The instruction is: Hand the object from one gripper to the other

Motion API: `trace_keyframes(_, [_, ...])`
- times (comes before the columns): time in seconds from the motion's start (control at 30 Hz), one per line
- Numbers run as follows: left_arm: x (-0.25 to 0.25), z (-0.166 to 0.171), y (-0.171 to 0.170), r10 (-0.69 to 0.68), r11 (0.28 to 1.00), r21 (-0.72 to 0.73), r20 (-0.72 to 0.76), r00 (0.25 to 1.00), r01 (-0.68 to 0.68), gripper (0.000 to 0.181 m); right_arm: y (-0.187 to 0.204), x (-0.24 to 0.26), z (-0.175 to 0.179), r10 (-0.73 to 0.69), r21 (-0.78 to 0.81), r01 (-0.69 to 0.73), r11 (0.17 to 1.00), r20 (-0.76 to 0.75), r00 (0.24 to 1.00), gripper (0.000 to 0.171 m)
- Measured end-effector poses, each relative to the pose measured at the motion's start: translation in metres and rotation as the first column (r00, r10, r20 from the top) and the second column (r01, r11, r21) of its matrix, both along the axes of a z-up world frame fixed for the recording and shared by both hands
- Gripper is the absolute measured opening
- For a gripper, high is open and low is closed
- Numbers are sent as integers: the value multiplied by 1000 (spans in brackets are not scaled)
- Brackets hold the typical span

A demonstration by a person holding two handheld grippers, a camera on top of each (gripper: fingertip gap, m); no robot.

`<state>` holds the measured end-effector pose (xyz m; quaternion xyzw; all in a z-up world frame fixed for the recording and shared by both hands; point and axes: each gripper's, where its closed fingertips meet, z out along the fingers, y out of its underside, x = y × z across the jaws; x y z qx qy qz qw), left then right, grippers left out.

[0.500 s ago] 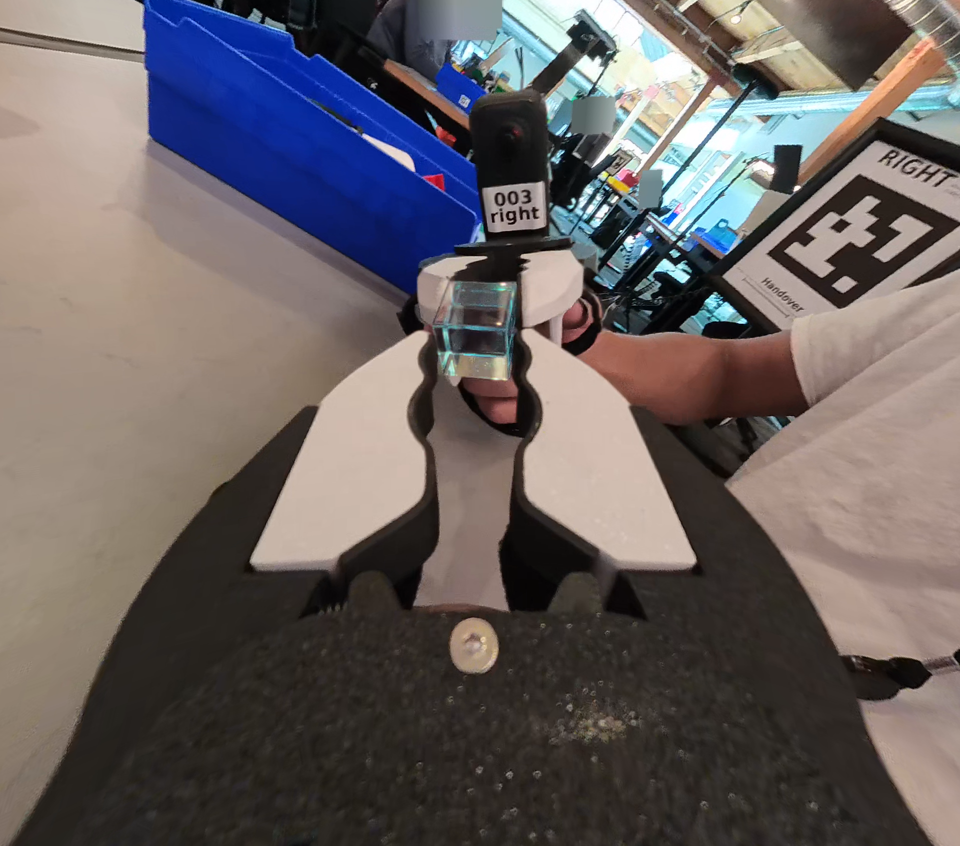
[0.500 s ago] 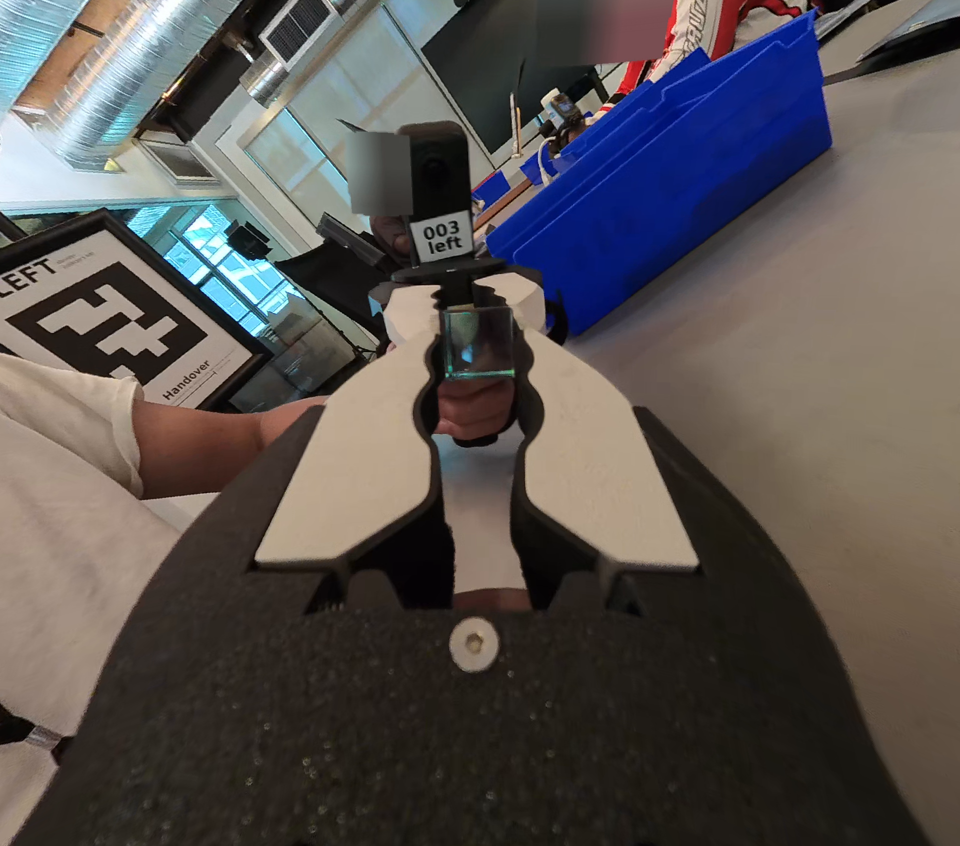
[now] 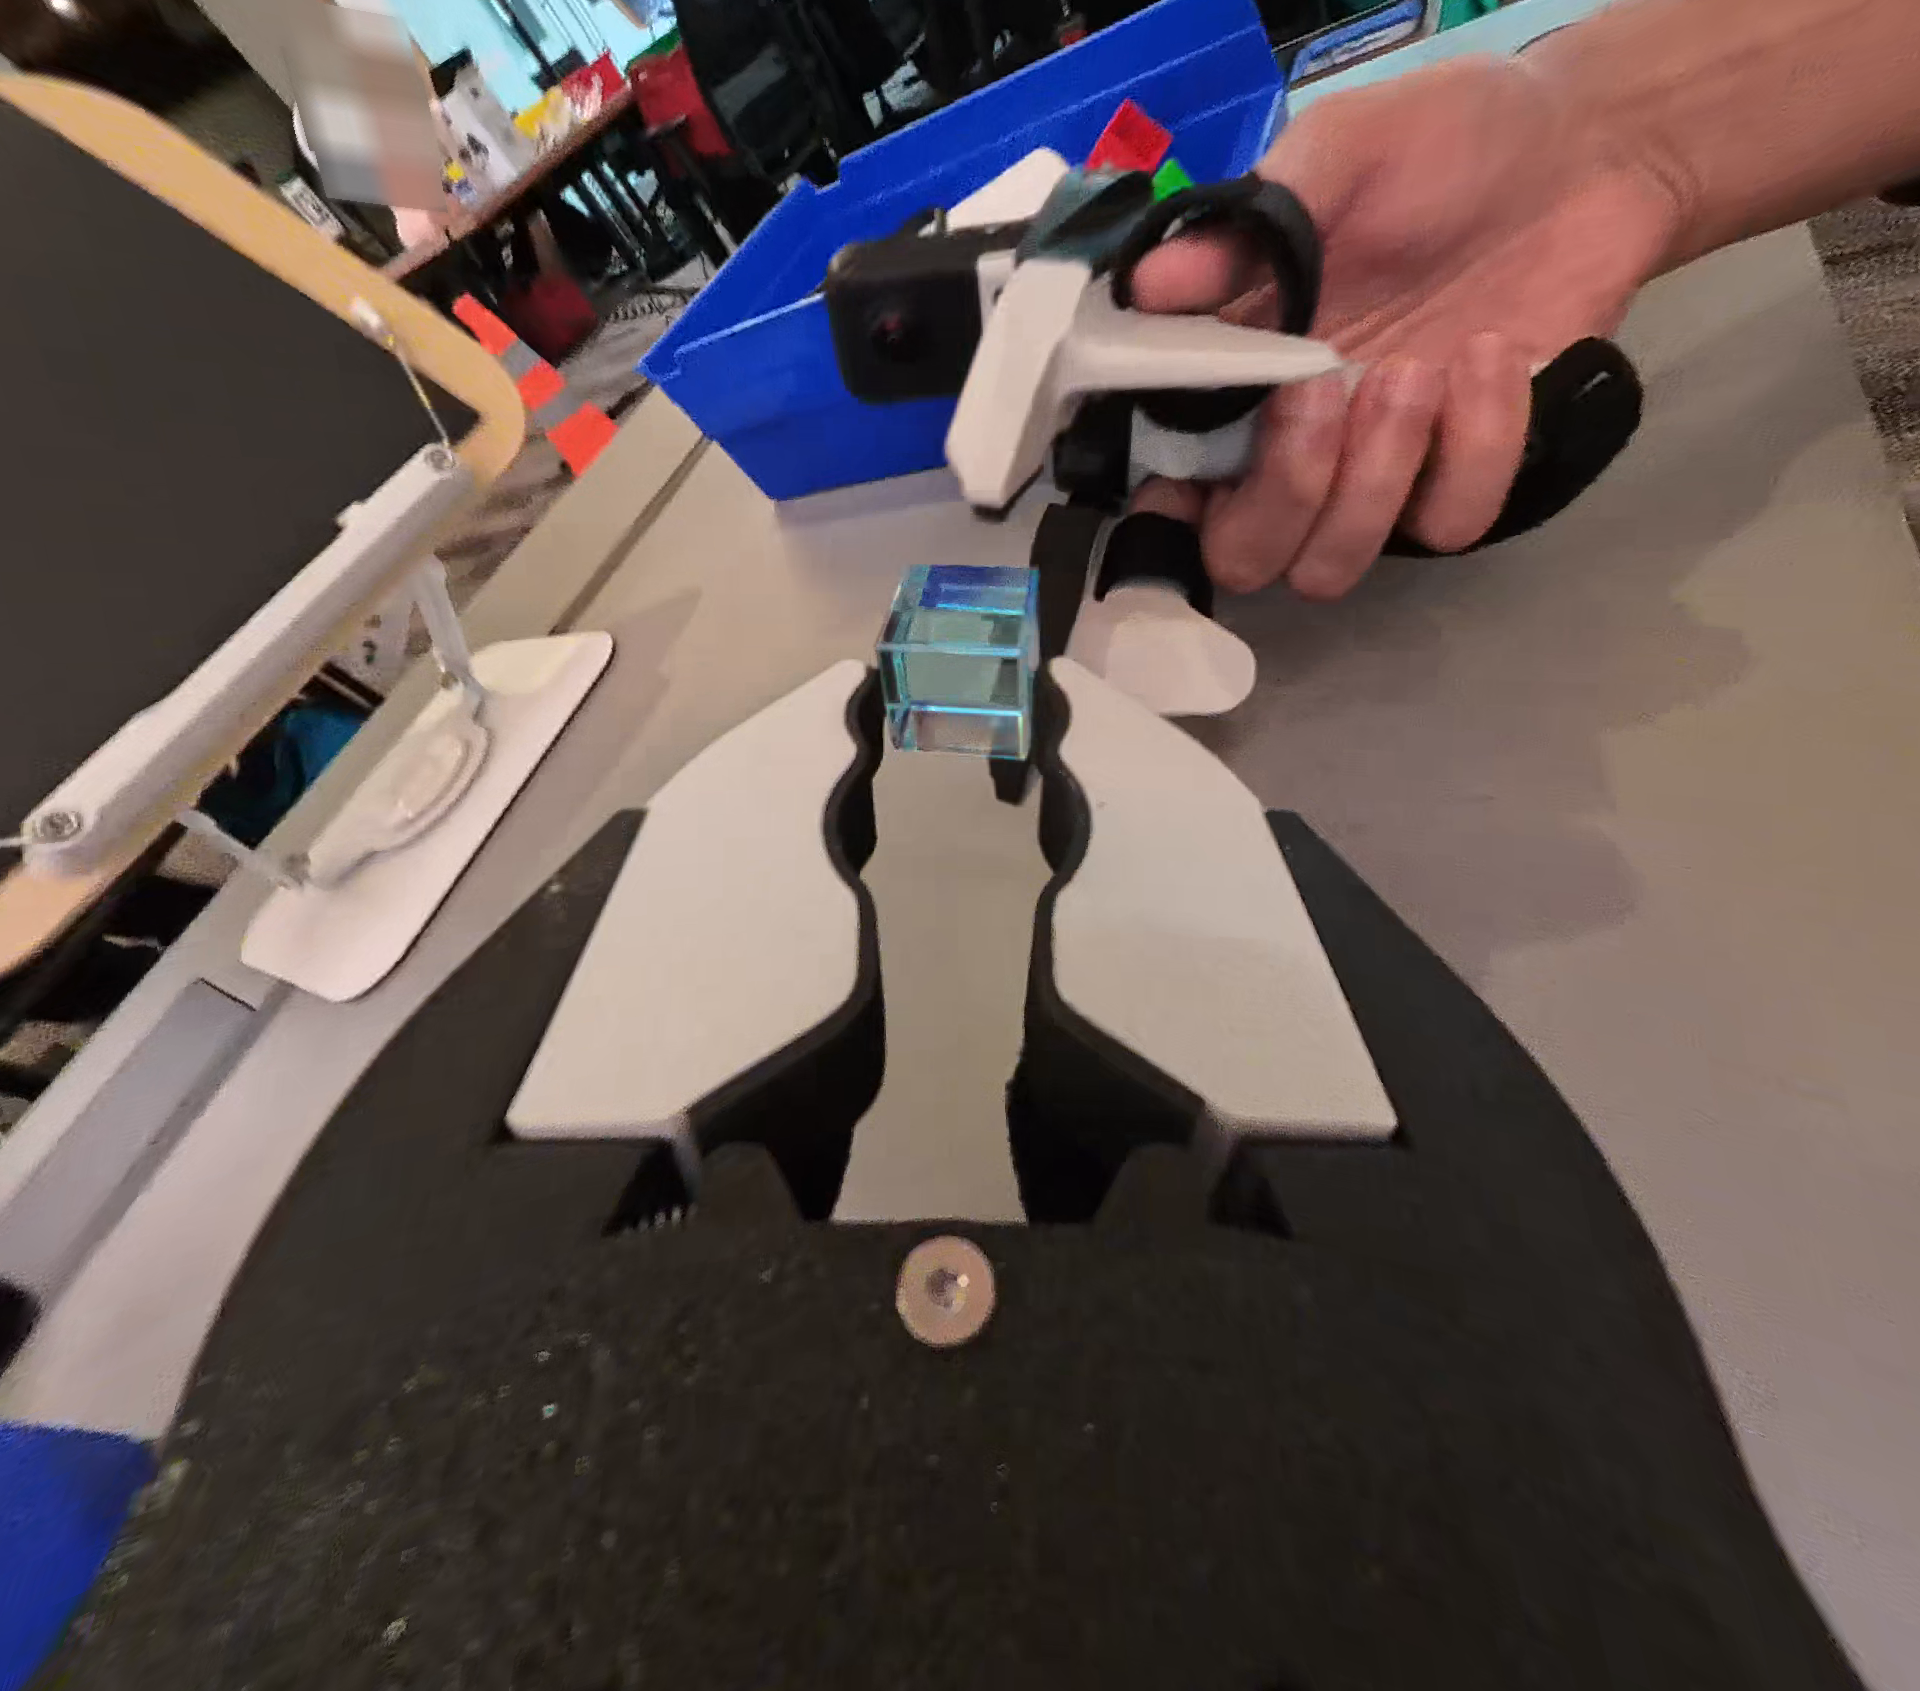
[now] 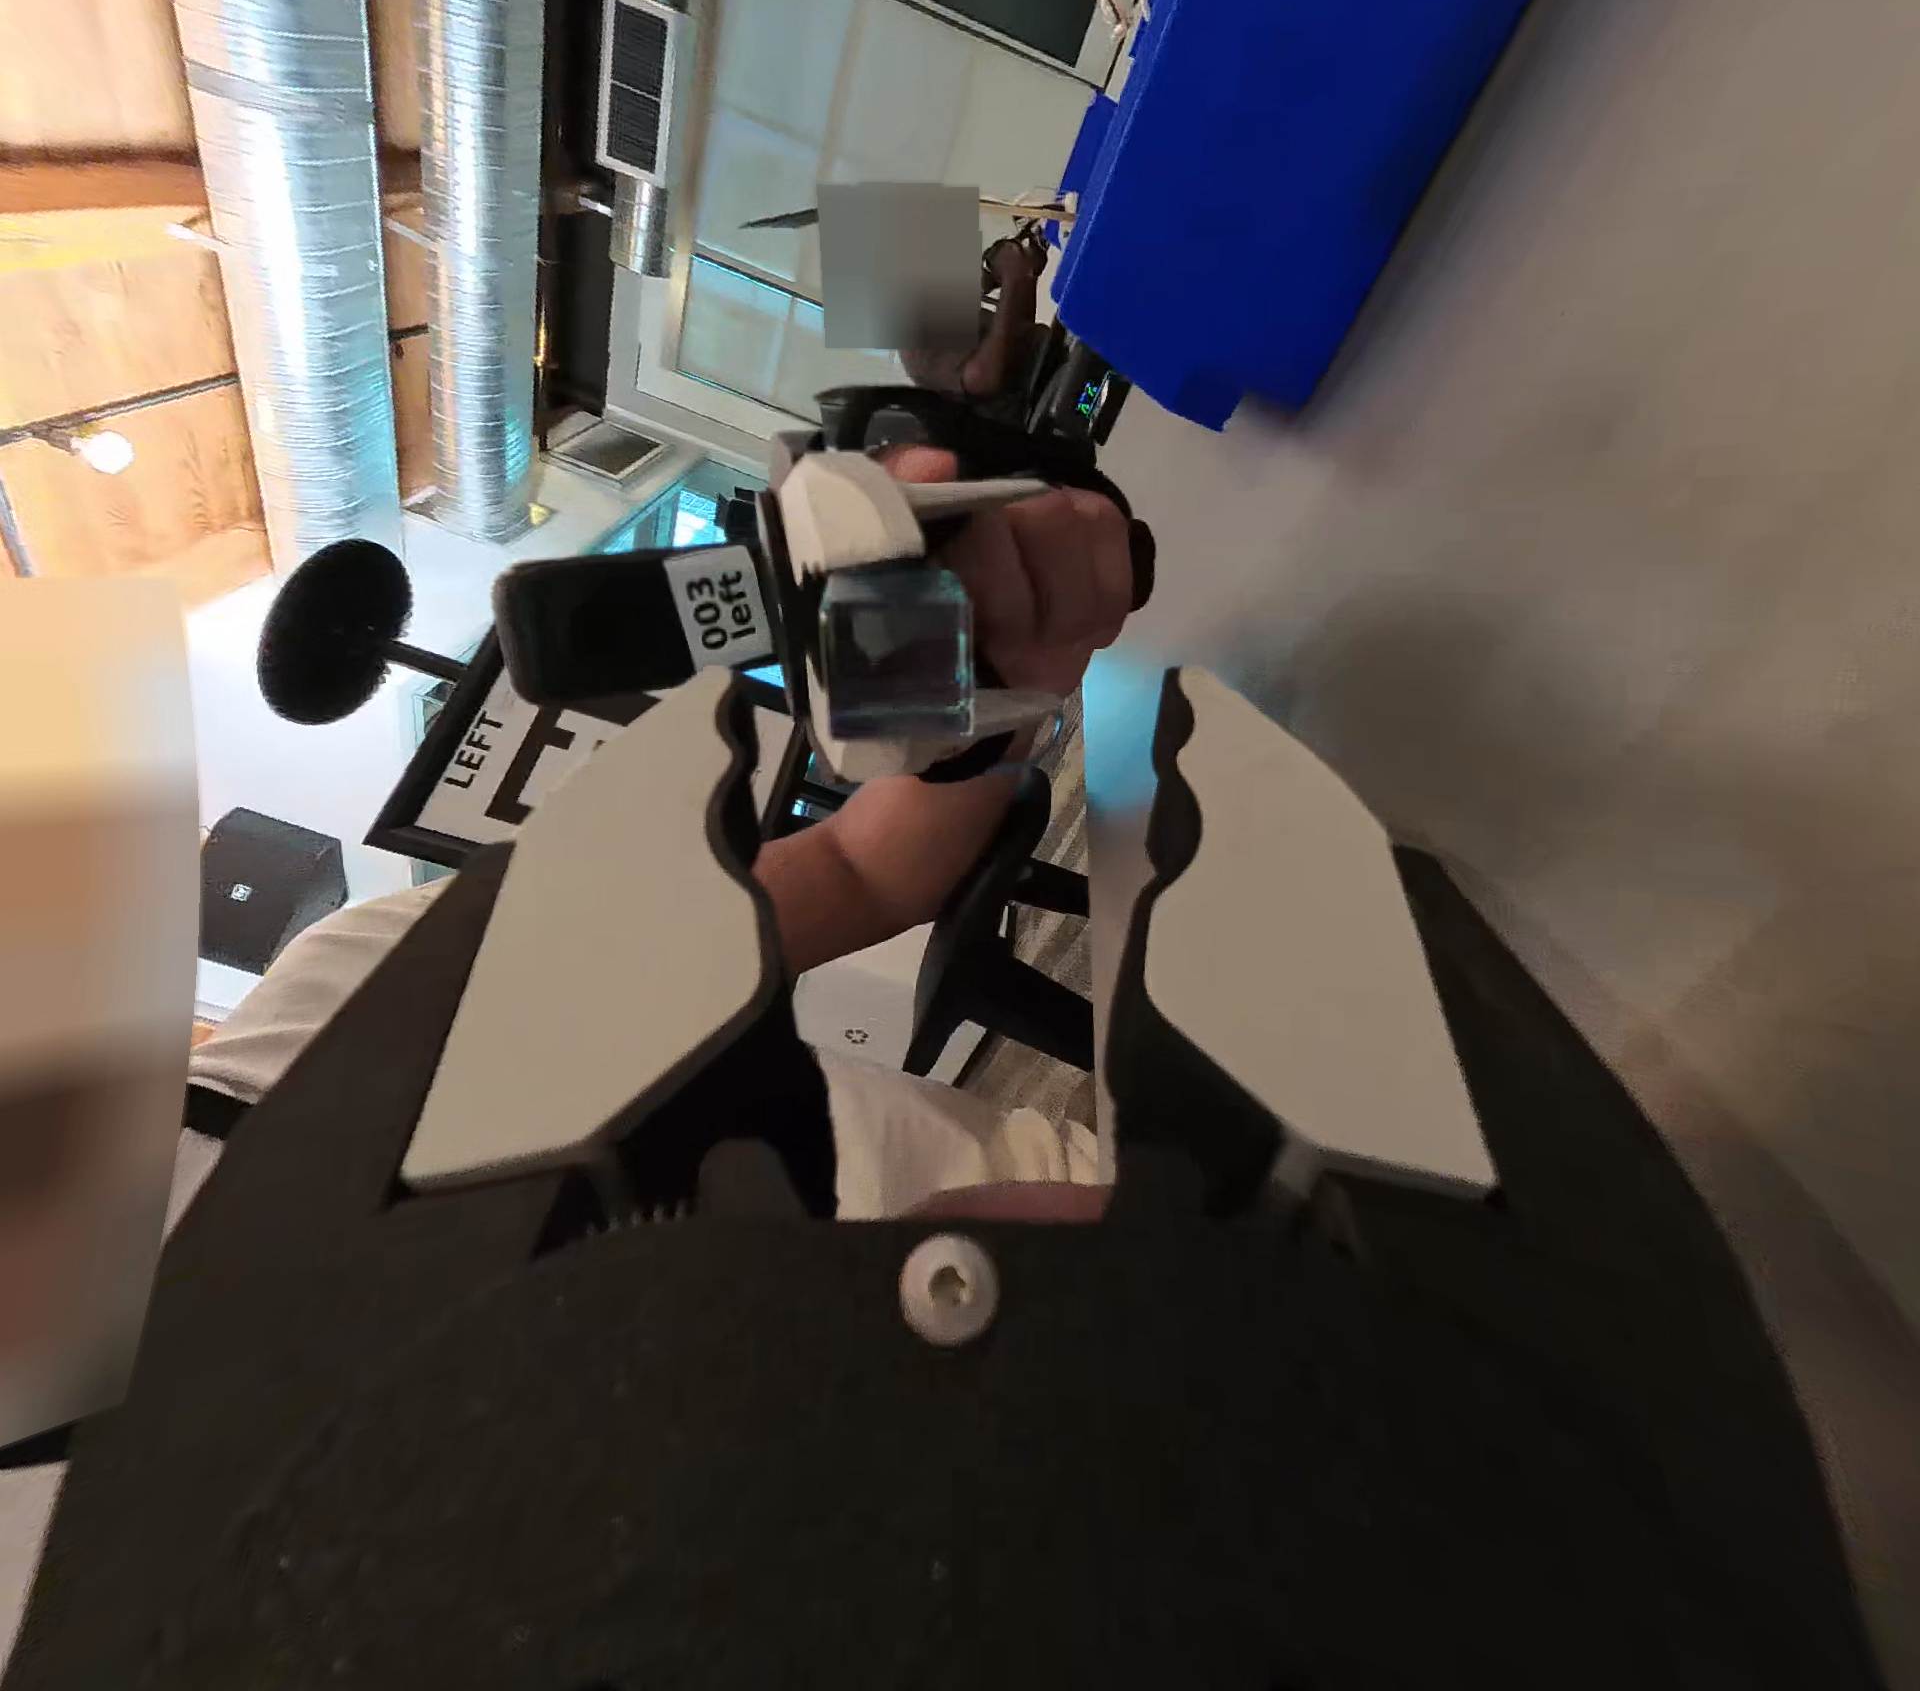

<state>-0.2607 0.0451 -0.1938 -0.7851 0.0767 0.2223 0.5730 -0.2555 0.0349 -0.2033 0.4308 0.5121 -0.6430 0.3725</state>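
Observation:
A clear glass-like cube [image 3: 956, 654] with bluish edges sits between the fingertips of my left gripper [image 3: 956, 694], which is shut on it above the grey table [image 3: 1558, 966]. My right gripper [image 3: 1008, 602], held by a hand [image 3: 1455, 311], is rolled onto its side just behind the cube. In the right wrist view my right gripper [image 4: 945, 696] is open wide. The cube [image 4: 899, 644] sits just past its fingertips, held by the left gripper's white fingers [image 4: 847, 514]. The right fingers do not touch the cube.
A blue bin [image 3: 1039, 187] with red and green blocks stands on the table behind the grippers, and also shows in the right wrist view [image 4: 1351, 135]. A framed board on a white stand [image 3: 436, 789] stands at the left table edge. Less than 4 cm separates the two grippers' tips.
Both grippers were closed on the cube. The right gripper has opened, let go and rolled sideways. The left gripper keeps the cube and has swung down toward the table.

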Motion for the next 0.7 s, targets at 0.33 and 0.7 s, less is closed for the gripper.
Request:
trace_keyframes(0.33, [2,-14,3,22,998,-53,12,1000,-22,28,5,-2,-2,13,18,-12,1000,-51,999,26])
trace_keyframes(0.7, [29,-23,-43,141,983,7,620,772,-184,54,101,-24,123,13,492,392,777,-635,772,26])
